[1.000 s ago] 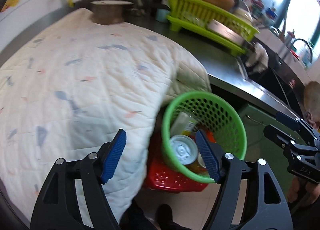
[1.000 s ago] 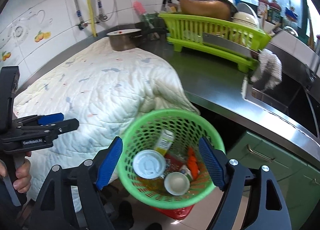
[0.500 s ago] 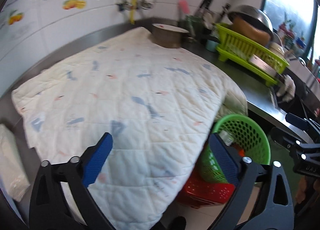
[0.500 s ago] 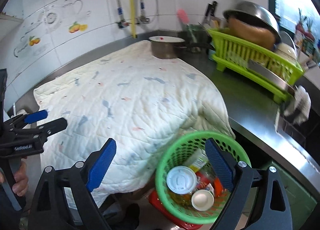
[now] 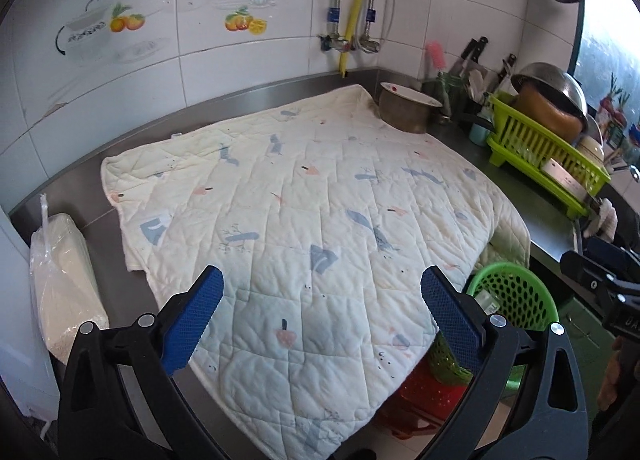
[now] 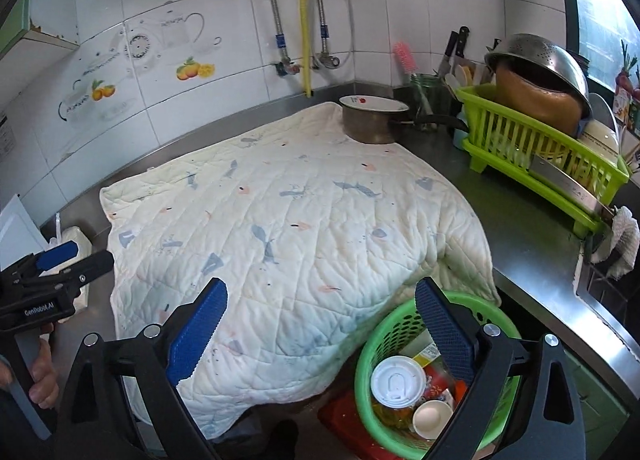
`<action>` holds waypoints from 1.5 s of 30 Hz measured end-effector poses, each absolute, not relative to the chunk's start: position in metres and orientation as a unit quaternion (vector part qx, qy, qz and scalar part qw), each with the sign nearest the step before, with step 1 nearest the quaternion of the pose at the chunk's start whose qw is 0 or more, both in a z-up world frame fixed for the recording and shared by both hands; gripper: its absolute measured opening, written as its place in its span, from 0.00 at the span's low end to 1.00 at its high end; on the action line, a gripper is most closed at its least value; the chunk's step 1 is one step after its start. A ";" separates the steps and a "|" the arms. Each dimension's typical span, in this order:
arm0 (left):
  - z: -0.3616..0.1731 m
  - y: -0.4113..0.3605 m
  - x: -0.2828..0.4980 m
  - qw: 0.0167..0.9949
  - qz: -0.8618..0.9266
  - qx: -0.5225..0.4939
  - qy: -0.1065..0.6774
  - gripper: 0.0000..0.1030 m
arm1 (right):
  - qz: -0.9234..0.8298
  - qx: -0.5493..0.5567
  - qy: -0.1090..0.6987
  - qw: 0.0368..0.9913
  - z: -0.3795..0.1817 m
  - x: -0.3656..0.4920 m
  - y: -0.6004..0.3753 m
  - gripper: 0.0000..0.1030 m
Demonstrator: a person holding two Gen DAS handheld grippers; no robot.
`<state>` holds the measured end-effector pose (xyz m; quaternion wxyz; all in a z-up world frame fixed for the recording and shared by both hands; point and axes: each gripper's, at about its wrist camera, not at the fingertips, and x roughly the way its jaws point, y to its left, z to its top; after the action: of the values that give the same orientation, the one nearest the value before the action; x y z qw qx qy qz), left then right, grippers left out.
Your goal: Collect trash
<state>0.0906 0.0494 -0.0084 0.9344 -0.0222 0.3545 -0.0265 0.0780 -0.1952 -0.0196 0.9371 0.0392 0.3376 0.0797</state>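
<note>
A green mesh basket (image 6: 436, 376) stands below the tabletop (image 6: 532, 244) edge, resting on something red (image 6: 344, 416), and it holds the collected trash: a cup with a white plastic lid (image 6: 397, 381), a small pale cup (image 6: 429, 414), a yellow-labelled carton (image 6: 424, 349) and bits of red packaging. These pieces look light, thin-walled and easy to crush; the lidded cup seems best taken gently across its rim, the carton by its flat sides. The basket itself appears stiff but light, best gripped at its rim. A quilted white blanket (image 6: 288, 228) covers most of the tabletop and drapes over the front edge, partly hiding the basket in the left wrist view. The left hand-held gripper (image 5: 320, 320) hovers over the blanket with jaws wide and nothing between them. The right hand-held gripper (image 6: 322, 324) has its jaws opening, also empty, one finger crossing in front of the basket and hiding part of its contents. No loose trash shows on the blanket; whether any lies beneath it cannot be told. What fills the clear bag (image 5: 60, 288) at the left edge is unclear
</note>
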 end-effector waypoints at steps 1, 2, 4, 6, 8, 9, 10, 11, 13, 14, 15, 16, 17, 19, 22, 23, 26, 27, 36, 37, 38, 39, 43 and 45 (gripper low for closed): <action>-0.008 0.049 0.089 0.935 -0.025 -0.022 0.352 0.95 | 0.081 0.042 0.338 0.937 -0.020 0.077 -0.194 0.89; -0.006 0.049 0.088 0.937 -0.022 -0.020 0.349 0.95 | 0.083 0.043 0.338 0.936 -0.020 0.077 -0.193 0.89; -0.003 0.048 0.087 0.938 -0.017 -0.018 0.346 0.95 | 0.084 0.041 0.338 0.936 -0.020 0.075 -0.191 0.90; 0.000 0.046 0.087 0.939 -0.016 -0.017 0.343 0.95 | 0.085 0.040 0.338 0.936 -0.020 0.073 -0.190 0.90; 0.001 0.044 0.088 0.940 -0.014 -0.015 0.341 0.95 | 0.082 0.041 0.337 0.937 -0.019 0.071 -0.192 0.90; 0.002 0.043 0.088 0.940 -0.016 -0.014 0.340 0.95 | 0.081 0.043 0.337 0.937 -0.019 0.071 -0.193 0.90; 0.002 0.042 0.088 0.940 -0.017 -0.013 0.340 0.95 | 0.080 0.045 0.337 0.937 -0.019 0.070 -0.194 0.90; 0.003 0.041 0.088 0.940 -0.018 -0.013 0.340 0.95 | 0.079 0.045 0.337 0.937 -0.019 0.069 -0.195 0.90; 0.004 0.040 0.087 0.941 -0.020 -0.013 0.339 0.95 | 0.076 0.050 0.336 0.938 -0.019 0.067 -0.197 0.90; 0.005 0.038 0.086 0.941 -0.020 -0.012 0.337 0.95 | 0.076 0.052 0.336 0.937 -0.019 0.067 -0.198 0.90; 0.006 0.037 0.085 0.941 -0.022 -0.010 0.337 0.95 | 0.074 0.052 0.336 0.937 -0.019 0.066 -0.198 0.90; 0.006 0.037 0.085 0.942 -0.023 -0.009 0.336 0.95 | 0.074 0.052 0.336 0.938 -0.018 0.065 -0.198 0.90; 0.007 0.036 0.085 0.942 -0.023 -0.009 0.335 0.95 | 0.074 0.053 0.334 0.938 -0.018 0.064 -0.199 0.90; 0.008 0.036 0.085 0.942 -0.023 -0.007 0.334 0.95 | 0.072 0.054 0.332 0.939 -0.017 0.063 -0.199 0.90; 0.009 0.034 0.084 0.943 -0.023 -0.003 0.332 0.95 | 0.071 0.055 0.331 0.939 -0.016 0.063 -0.200 0.90; 0.009 0.034 0.083 0.943 -0.023 -0.003 0.332 0.95 | 0.071 0.056 0.331 0.939 -0.016 0.063 -0.200 0.90; 0.009 0.035 0.084 0.943 -0.023 -0.003 0.332 0.95 | 0.072 0.057 0.331 0.939 -0.016 0.062 -0.201 0.91; 0.010 0.034 0.083 0.943 -0.022 -0.002 0.332 0.95 | 0.073 0.057 0.331 0.939 -0.016 0.062 -0.201 0.91; 0.010 0.035 0.080 0.942 -0.019 -0.002 0.335 0.95 | 0.074 0.059 0.333 0.938 -0.015 0.062 -0.200 0.91; 0.009 0.036 0.081 0.942 -0.019 -0.002 0.335 0.95 | 0.074 0.058 0.333 0.938 -0.015 0.062 -0.200 0.91; 0.009 0.036 0.081 0.942 -0.019 -0.003 0.335 0.95 | 0.075 0.058 0.333 0.938 -0.014 0.063 -0.200 0.91; 0.010 0.037 0.081 0.942 -0.019 -0.004 0.336 0.95 | 0.075 0.058 0.333 0.938 -0.015 0.063 -0.199 0.91; 0.009 0.038 0.081 0.942 -0.018 -0.004 0.335 0.95 | 0.076 0.056 0.332 0.939 -0.015 0.064 -0.197 0.91; 0.009 0.038 0.081 0.942 -0.016 -0.004 0.334 0.95 | 0.076 0.056 0.332 0.939 -0.015 0.065 -0.196 0.91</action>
<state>0.0807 0.0379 0.0091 0.9423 -0.0038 0.3344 -0.0161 0.0649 -0.1960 -0.0150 0.9386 0.0559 0.3318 0.0764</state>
